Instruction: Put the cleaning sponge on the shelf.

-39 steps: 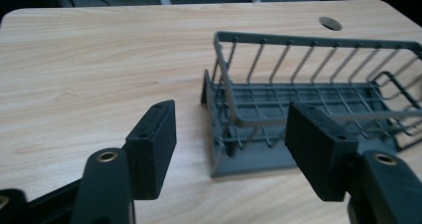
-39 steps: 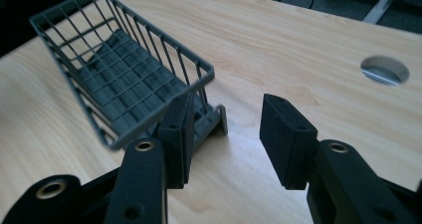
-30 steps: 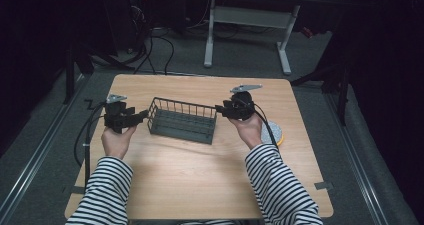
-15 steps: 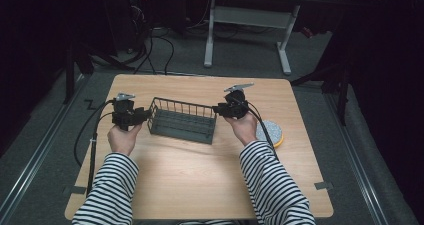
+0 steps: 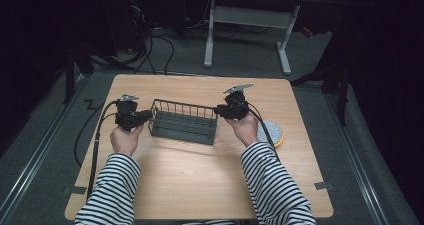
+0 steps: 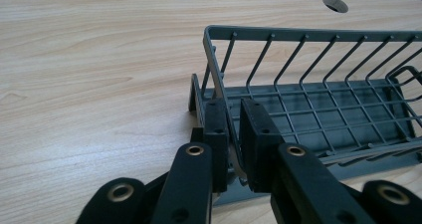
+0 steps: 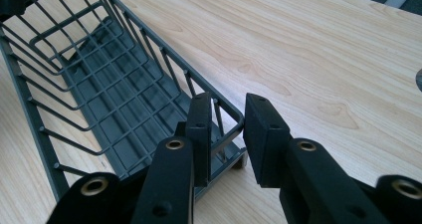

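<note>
A dark grey wire basket (image 5: 184, 122) stands empty at the middle of the wooden table (image 5: 200, 180). My left gripper (image 5: 146, 115) is at its left end. In the left gripper view the two jaws (image 6: 233, 109) are pressed on the basket's end rim (image 6: 219, 79), one inside and one outside. My right gripper (image 5: 219, 110) is at the basket's right end. In the right gripper view its jaws (image 7: 231, 104) straddle the rim's corner (image 7: 234, 119) with a gap on the outer side, so it is open.
A round speckled pad with a yellow edge (image 5: 271, 132) lies just right of the right hand. A cable (image 5: 95, 145) trails off the table's left side. A small hole (image 6: 335, 3) sits in the tabletop beyond the basket.
Both grippers have moved inward from beside the basket to its two ends. The left jaws now sit on the end rim, and the right jaws are around the right corner.
</note>
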Motion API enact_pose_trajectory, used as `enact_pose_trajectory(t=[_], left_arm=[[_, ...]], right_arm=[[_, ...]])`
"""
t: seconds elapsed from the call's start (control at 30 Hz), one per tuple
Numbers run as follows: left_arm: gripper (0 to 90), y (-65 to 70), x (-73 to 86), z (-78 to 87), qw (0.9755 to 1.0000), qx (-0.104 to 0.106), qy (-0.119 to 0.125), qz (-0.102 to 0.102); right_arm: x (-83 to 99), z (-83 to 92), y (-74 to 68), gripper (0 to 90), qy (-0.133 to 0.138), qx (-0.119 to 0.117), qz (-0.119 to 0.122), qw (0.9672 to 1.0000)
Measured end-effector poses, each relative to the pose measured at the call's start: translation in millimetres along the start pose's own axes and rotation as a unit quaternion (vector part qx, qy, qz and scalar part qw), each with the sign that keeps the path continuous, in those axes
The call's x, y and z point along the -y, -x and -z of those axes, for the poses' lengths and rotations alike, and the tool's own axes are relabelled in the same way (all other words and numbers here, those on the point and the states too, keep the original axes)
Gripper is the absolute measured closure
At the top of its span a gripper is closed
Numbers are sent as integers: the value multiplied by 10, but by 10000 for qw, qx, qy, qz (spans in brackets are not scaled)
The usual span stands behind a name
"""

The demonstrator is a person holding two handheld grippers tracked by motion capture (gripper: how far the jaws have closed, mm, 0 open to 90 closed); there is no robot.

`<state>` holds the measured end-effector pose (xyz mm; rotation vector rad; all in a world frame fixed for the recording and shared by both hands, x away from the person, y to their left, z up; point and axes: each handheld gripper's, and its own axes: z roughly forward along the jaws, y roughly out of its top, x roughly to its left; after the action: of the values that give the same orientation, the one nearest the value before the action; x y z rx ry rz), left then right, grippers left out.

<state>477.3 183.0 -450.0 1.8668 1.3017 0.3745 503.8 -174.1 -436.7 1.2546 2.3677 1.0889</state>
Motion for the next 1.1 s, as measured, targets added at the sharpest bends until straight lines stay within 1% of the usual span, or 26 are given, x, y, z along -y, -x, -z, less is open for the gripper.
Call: enact_pose_trajectory(t=[0.17, 0.33, 0.37, 0.4, 0.47, 0.5, 0.53, 0.57, 0.67, 0.77, 0.87, 0.9, 1.0, 1.07, 1.1], left_arm=[[826, 71, 7, -3, 9999, 78, -37, -81], [828, 180, 28, 0, 9996, 135, -84, -216], [829, 193, 30, 0, 9996, 142, -92, -232], [829, 218, 35, 0, 9994, 159, -99, -277], [829, 274, 45, -3, 9991, 203, -119, -363], [832, 292, 48, -5, 9990, 219, -122, -381], [832, 313, 50, -5, 9987, 231, -139, -426], [833, 333, 54, -7, 9986, 231, -135, -450], [834, 378, 64, -8, 9983, 291, -145, -474], [835, 419, 81, 0, 9981, 349, -161, -491], [834, 490, 114, 13, 9977, 409, -153, -523], [834, 500, 117, 16, 9976, 422, -167, -531], [834, 569, 136, 19, 9968, 495, -185, -597], [832, 607, 146, 18, 9965, 506, -180, -644], [831, 623, 150, 20, 9963, 500, -178, -672]], right_arm=[[65, 76, 25, 736, -7, 4, 11, 10000], [160, 183, 16, 732, -31, 23, 19, 10000], [199, 222, 13, 731, -20, 30, 74, 10000], [211, 235, 7, 731, -22, 38, 81, 10000], [250, 292, -24, 738, -59, 158, 313, 9994], [275, 320, -41, 754, -113, 186, 373, 9991], [293, 335, -47, 755, -150, 180, 373, 9990], [322, 350, -44, 755, -132, 155, 385, 9991], [406, 418, -24, 754, -66, 55, 257, 9996], [468, 479, -26, 754, -43, 38, 262, 9996], [531, 547, -24, 753, -47, 4, 237, 9997], [554, 575, -26, 753, -54, 12, 302, 9995], [619, 638, -24, 751, -39, -3, 299, 9995], [666, 691, -21, 751, -42, -19, 260, 9997], [679, 711, -22, 751, -57, 6, 281, 9996]])
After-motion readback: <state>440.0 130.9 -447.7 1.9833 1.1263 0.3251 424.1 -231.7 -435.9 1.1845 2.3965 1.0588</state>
